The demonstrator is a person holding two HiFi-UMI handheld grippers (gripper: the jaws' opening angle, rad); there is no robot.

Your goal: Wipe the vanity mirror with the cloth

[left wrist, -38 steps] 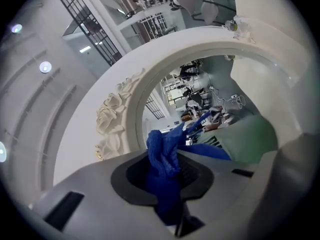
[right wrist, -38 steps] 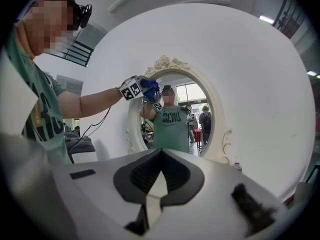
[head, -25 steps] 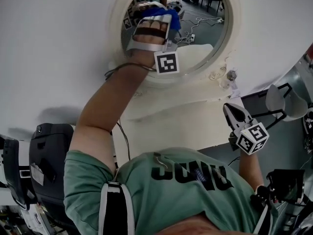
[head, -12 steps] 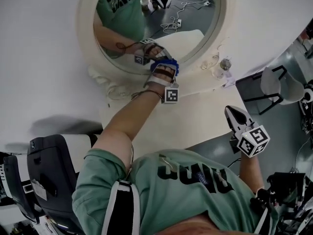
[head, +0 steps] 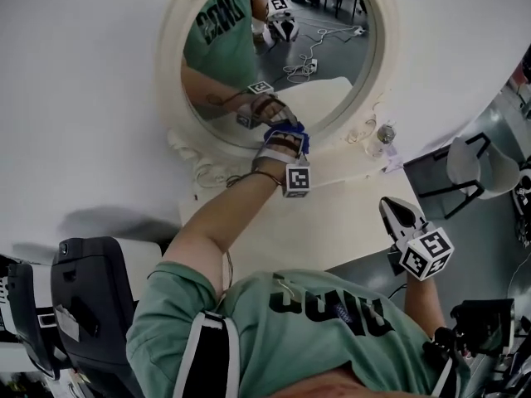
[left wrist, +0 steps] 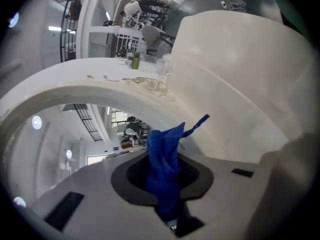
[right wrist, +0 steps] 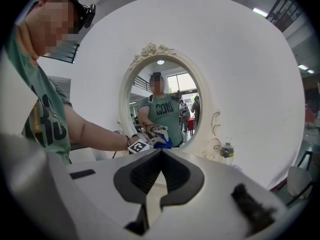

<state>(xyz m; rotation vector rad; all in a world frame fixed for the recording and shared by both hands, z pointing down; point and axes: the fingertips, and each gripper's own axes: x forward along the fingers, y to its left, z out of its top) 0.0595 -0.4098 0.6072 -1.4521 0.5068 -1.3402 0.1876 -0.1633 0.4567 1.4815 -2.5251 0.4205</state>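
The oval vanity mirror [head: 311,52] in its cream carved frame [head: 176,81] leans against the white wall at the back of the table. My left gripper [head: 284,133] is shut on a blue cloth [head: 299,135], which is pressed to the lower edge of the glass by the frame. In the left gripper view the cloth [left wrist: 162,144] sticks up from the shut jaws against the curved frame [left wrist: 100,86]. My right gripper [head: 393,206] hangs shut and empty over the table's right front corner, facing the mirror [right wrist: 160,101]; the cloth [right wrist: 164,144] shows there too.
A small clear bottle [head: 383,134] stands at the mirror's right foot, seen also as the bottle [right wrist: 226,151] in the right gripper view. The cream table [head: 348,214] ends close on the right. A black chair [head: 83,280] is at lower left, a white chair [head: 477,168] at right.
My left gripper has carried the cloth down the glass from the middle to the lower rim. The right gripper has stayed put.
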